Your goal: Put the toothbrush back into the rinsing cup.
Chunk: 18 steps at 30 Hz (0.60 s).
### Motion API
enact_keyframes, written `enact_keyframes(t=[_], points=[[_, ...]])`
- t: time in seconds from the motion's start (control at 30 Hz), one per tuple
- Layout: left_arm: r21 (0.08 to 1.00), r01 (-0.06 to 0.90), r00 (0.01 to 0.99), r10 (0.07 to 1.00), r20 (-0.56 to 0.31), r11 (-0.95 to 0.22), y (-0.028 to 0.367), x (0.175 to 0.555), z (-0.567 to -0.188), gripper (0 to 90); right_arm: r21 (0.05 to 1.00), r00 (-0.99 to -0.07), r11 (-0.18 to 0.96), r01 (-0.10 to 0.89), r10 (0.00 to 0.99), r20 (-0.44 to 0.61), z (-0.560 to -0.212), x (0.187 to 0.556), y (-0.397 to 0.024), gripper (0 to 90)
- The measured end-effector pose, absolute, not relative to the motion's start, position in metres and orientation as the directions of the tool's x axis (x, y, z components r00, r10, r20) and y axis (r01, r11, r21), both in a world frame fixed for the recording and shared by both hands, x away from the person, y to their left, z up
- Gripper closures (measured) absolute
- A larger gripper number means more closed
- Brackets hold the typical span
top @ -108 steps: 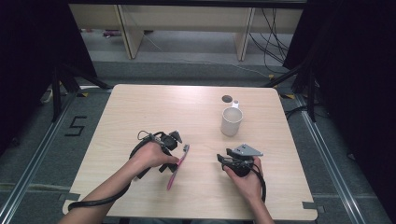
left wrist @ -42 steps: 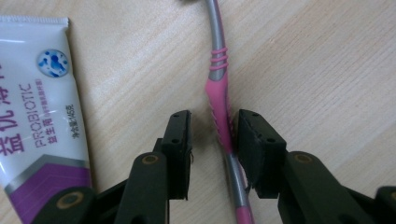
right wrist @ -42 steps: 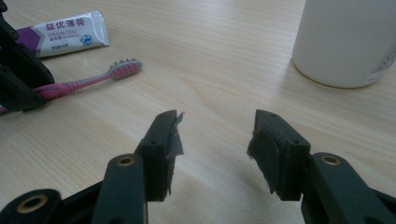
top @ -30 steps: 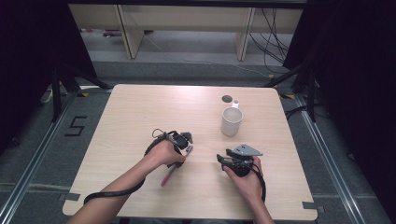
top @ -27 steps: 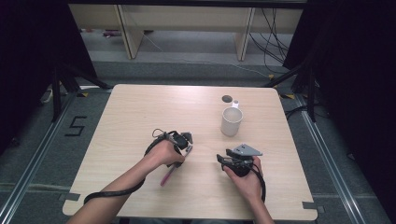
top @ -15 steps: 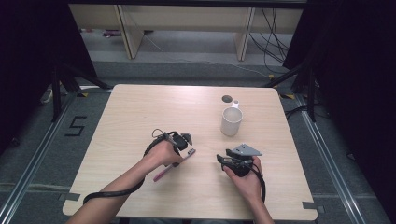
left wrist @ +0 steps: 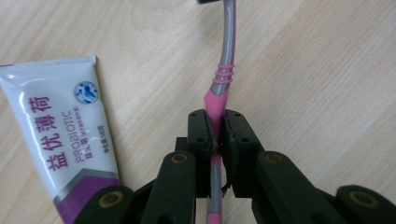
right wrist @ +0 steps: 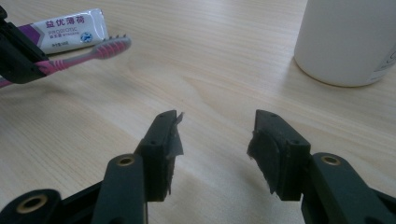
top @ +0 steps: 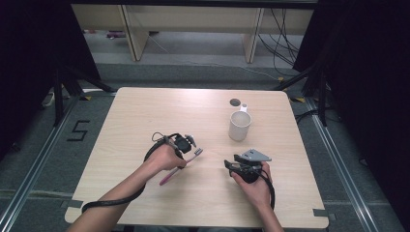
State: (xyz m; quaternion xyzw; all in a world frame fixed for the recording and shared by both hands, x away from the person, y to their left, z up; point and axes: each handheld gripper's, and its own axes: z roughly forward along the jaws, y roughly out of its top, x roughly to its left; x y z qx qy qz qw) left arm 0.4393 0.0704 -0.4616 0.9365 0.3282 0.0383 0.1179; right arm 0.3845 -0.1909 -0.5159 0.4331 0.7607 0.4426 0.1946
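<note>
Since a second ago the left gripper [top: 185,145] has closed its jaws on the pink and grey toothbrush [left wrist: 223,77] and tipped it, so the brush now slants with its bristle end raised toward the cup. The jaws pinch the pink part of the handle, just beside a toothpaste tube [left wrist: 60,126] lying flat on the worktop [top: 145,111]; the tube reads "PROBIOTIC" under Chinese characters. The right gripper [right wrist: 215,140] rests near the white cup [top: 239,125], its jaws standing apart with nothing between them.
</note>
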Motion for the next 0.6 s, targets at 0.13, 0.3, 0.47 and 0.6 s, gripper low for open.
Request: enact_keyframes(t=[0.13, 0.3, 0.47, 0.6], points=[[0.314, 0.591, 0.786, 0.618, -0.016, -0.743, 0.077, 0.437, -0.455, 81.6, 0.847, -0.559, 0.235, 0.476, 0.825, 0.085, -0.517, 0.385, -0.19, 50.8], [0.416, 0.561, 0.793, 0.608, -0.024, -0.716, 0.088, 0.436, -0.447, 81.6, 0.849, -0.563, 0.241, 0.471, 0.823, 0.079, -0.517, 0.386, -0.191, 50.8], [0.532, 0.541, 0.786, 0.616, -0.045, -0.652, 0.099, 0.434, -0.441, 81.7, 0.845, -0.558, 0.244, 0.475, 0.827, 0.074, -0.516, 0.385, -0.19, 50.8], [0.612, 0.519, 0.779, 0.624, -0.052, -0.597, 0.108, 0.432, -0.439, 81.7, 0.838, -0.55, 0.213, 0.503, 0.826, 0.12, -0.517, 0.384, -0.189, 50.8]])
